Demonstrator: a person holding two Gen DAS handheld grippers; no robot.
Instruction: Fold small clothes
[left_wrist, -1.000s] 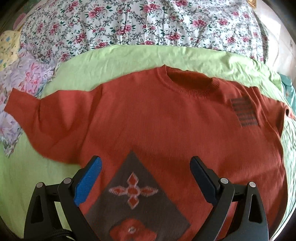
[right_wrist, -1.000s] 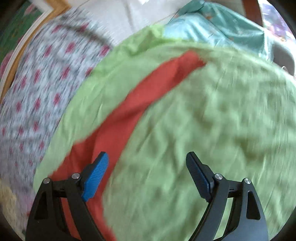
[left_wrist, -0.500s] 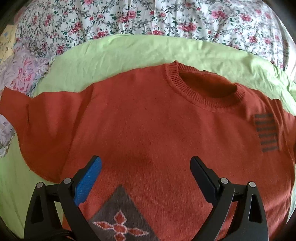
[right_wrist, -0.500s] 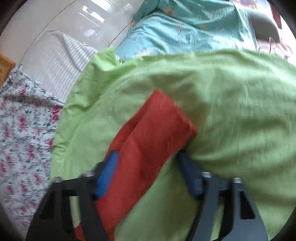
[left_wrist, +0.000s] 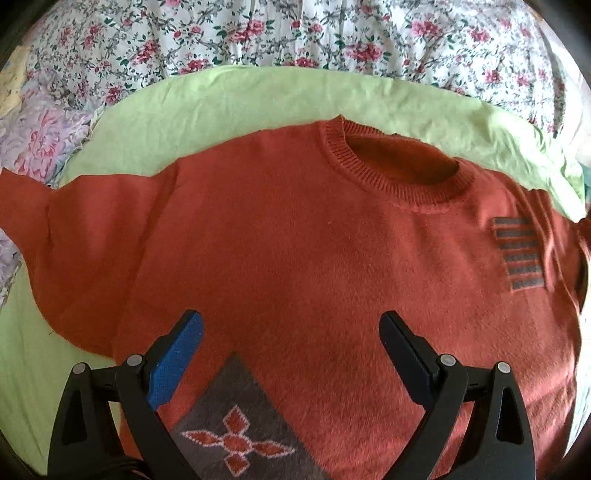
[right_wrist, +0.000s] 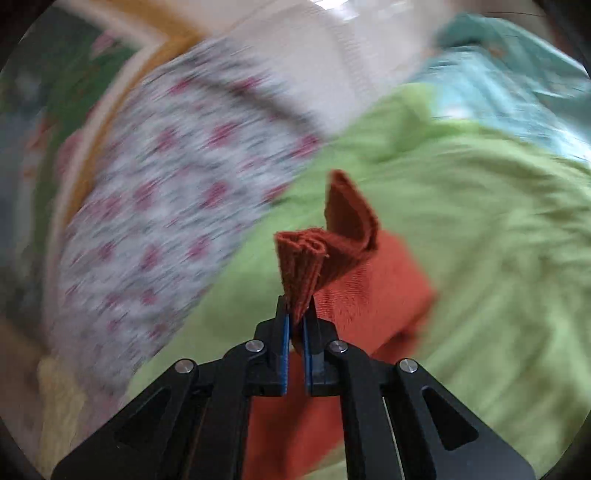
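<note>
**A:** Green sheet (left_wrist: 229, 107) over a floral bedspread (left_wrist: 295, 33), with the rust-red sweater (left_wrist: 314, 251) spread face up across the middle, collar toward the sheet's far edge. What's each gripper doing?

**B:** left gripper (left_wrist: 291, 332) hovers wide open over the chest, holding nothing. right gripper (right_wrist: 294, 314) has just closed on the sleeve cuff (right_wrist: 303, 266), bunched between the pads, lifted off the sheet. Background's blurry.

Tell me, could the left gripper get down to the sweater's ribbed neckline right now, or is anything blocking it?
Probably yes. The left gripper is open and empty above the orange sweater, and the neckline lies flat ahead with nothing over it. The right gripper is off at a sleeve cuff.
</note>
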